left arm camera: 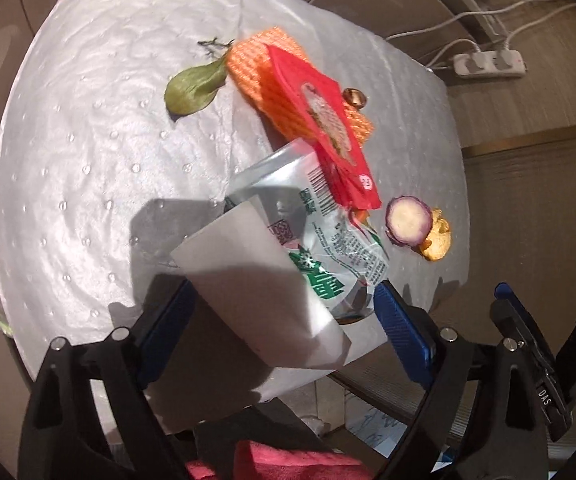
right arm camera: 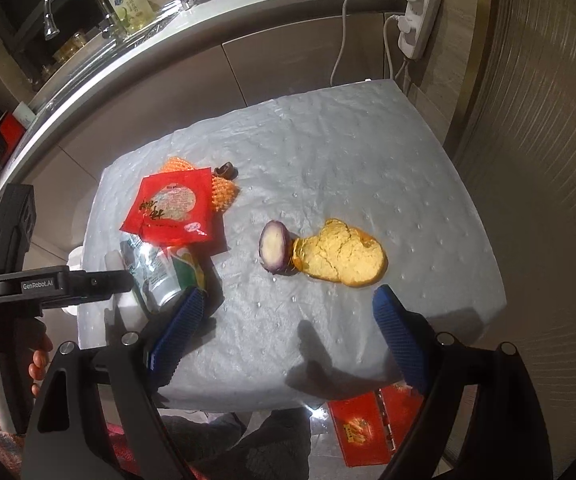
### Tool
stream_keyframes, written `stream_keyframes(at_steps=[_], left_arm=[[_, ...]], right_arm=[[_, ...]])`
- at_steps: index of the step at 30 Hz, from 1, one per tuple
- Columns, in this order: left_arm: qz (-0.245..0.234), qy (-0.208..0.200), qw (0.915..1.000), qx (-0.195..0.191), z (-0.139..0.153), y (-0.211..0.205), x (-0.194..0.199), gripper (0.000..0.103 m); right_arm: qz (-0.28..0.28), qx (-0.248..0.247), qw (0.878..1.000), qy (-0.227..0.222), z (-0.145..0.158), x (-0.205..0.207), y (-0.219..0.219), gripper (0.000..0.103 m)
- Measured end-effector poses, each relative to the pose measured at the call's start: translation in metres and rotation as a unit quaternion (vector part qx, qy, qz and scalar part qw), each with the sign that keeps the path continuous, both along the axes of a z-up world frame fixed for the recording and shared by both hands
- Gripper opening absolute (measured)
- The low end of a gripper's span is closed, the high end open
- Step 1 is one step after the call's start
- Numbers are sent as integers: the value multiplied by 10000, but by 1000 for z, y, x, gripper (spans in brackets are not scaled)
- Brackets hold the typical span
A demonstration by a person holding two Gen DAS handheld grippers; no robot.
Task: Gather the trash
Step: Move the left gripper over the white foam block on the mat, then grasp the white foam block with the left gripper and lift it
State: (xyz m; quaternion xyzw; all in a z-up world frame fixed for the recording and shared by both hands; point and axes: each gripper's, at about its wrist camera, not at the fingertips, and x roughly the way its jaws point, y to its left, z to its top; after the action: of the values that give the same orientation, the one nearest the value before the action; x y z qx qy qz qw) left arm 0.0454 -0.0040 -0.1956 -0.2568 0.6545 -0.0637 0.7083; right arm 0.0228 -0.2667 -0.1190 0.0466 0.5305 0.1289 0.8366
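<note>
On the padded table (right arm camera: 328, 152), trash is scattered: a silver wrapper (left arm camera: 328, 240) lies between the wide-open jaws of the left gripper (left arm camera: 283, 304), unpinched. The right gripper (right arm camera: 292, 312), equally wide and empty, is poised near the yellow peel (right arm camera: 340, 252). Pads should be lowered squarely before closing.

Bare padded surface (right arm camera: 368, 152) open along its far and right side, wrappers (right arm camera: 169, 208) crowding the left, bread (right arm camera: 344, 254) and purple vegetable slice (right arm camera: 273, 248) mid-surface
</note>
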Motion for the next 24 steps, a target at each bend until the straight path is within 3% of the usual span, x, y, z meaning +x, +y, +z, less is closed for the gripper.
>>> stream_keyframes(at_steps=[4, 10, 24], left_arm=[[280, 339, 9990, -50, -9, 6, -2, 79], [403, 449, 9979, 223, -6, 15, -7, 79], [842, 626, 9942, -238, -8, 42, -30, 76]], right_arm=[[0, 151, 9999, -4, -5, 14, -6, 87], [0, 334, 9994, 71, -13, 24, -8, 87], [233, 326, 9991, 123, -15, 22, 14, 87]])
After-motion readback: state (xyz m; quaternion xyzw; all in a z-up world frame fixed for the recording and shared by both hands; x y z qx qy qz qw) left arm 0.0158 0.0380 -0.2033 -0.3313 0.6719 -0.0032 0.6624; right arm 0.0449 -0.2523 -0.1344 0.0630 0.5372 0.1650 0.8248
